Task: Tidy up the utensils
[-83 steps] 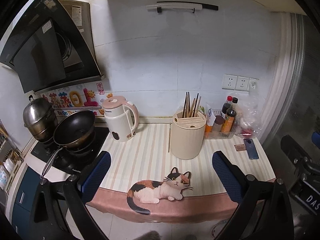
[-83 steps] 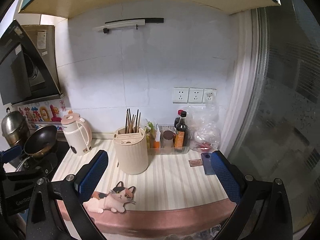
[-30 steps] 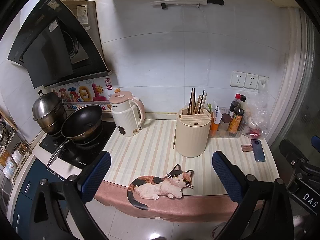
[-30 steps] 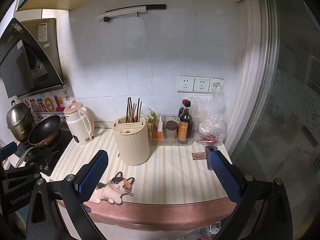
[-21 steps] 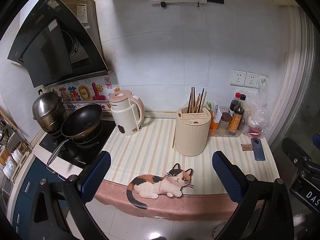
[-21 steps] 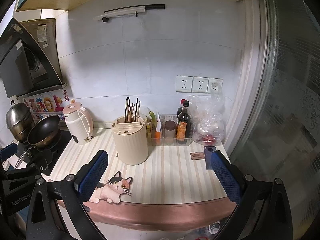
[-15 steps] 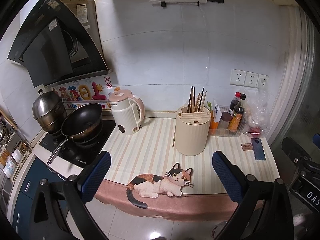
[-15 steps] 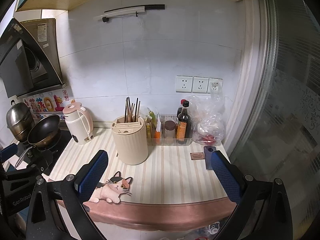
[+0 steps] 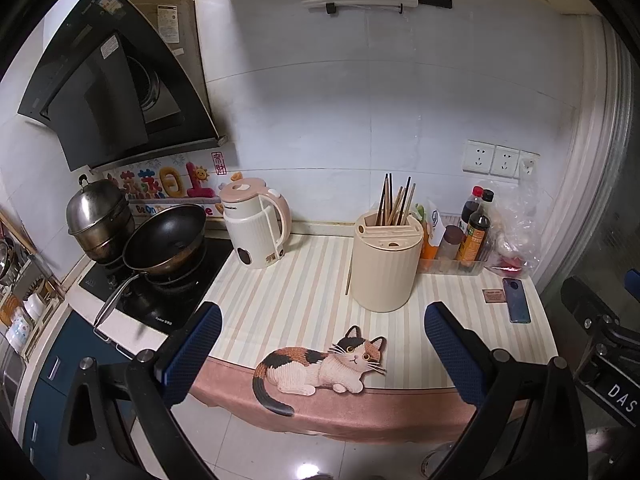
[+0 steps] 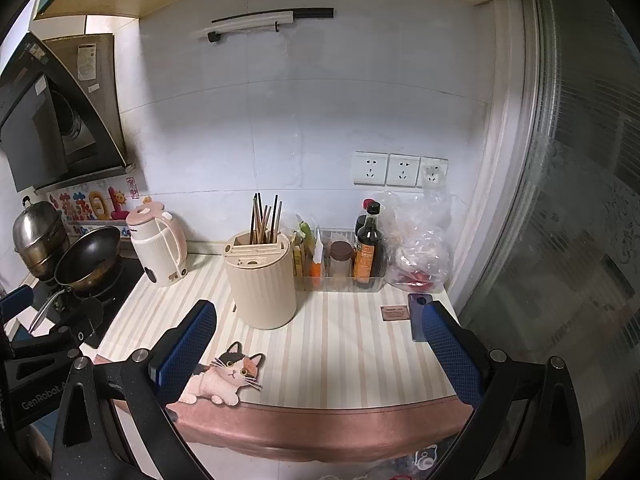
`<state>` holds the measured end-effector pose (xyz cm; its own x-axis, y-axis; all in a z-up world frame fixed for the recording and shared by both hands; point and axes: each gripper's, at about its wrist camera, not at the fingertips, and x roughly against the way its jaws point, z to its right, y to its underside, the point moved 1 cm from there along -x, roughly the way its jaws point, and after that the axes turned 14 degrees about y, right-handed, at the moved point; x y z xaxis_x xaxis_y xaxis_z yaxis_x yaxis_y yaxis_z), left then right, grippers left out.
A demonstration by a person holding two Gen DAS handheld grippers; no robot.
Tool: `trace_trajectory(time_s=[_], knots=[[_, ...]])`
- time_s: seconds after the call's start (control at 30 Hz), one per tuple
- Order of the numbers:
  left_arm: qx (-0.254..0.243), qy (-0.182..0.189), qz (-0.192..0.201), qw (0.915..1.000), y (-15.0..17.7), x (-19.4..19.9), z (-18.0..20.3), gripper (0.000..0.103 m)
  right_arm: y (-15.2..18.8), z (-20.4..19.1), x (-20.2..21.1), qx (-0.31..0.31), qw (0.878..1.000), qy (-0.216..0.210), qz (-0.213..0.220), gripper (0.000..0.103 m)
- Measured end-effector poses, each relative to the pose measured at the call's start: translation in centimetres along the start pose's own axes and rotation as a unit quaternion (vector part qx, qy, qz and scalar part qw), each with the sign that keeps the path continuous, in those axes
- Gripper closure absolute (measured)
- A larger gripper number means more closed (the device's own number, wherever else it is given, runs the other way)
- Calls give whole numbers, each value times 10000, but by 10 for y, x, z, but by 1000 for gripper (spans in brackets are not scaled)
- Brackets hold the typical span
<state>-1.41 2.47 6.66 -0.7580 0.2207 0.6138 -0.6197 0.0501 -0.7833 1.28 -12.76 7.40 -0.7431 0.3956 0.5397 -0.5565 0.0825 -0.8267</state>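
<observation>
A cream ribbed utensil holder [image 9: 386, 268] stands on the striped counter, with several chopsticks [image 9: 394, 205] upright in it. It also shows in the right wrist view [image 10: 262, 282], as do the chopsticks [image 10: 265, 219]. One loose chopstick [image 9: 349, 277] lies on the counter against the holder's left side. My left gripper [image 9: 320, 344] is open and empty, in front of the counter edge. My right gripper [image 10: 316, 344] is open and empty too, held back from the counter.
A pink-and-white kettle [image 9: 256, 228] stands left of the holder, next to a stove with a black wok [image 9: 164, 240] and a steel pot [image 9: 98, 216]. A clear tray of sauce bottles [image 9: 472, 240], a plastic bag [image 9: 514, 232], a phone [image 9: 516, 306] and a small card [image 9: 495, 295] lie right. A cat-shaped mat [image 9: 320, 368] lies at the front edge.
Both grippers have drifted slightly; the views are almost unchanged over the last second. Nothing on the counter has moved, and both grippers stay open.
</observation>
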Motion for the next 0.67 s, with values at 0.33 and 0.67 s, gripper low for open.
trace_trajectory(time_s=[0.33, 0.67], knots=[[-4, 7, -5, 10000, 0, 0, -2, 0, 0, 2, -3, 31, 10000, -44, -1, 0], [63, 14, 32, 10000, 3, -1, -8, 0, -1, 1, -7, 51, 10000, -50, 1, 0]])
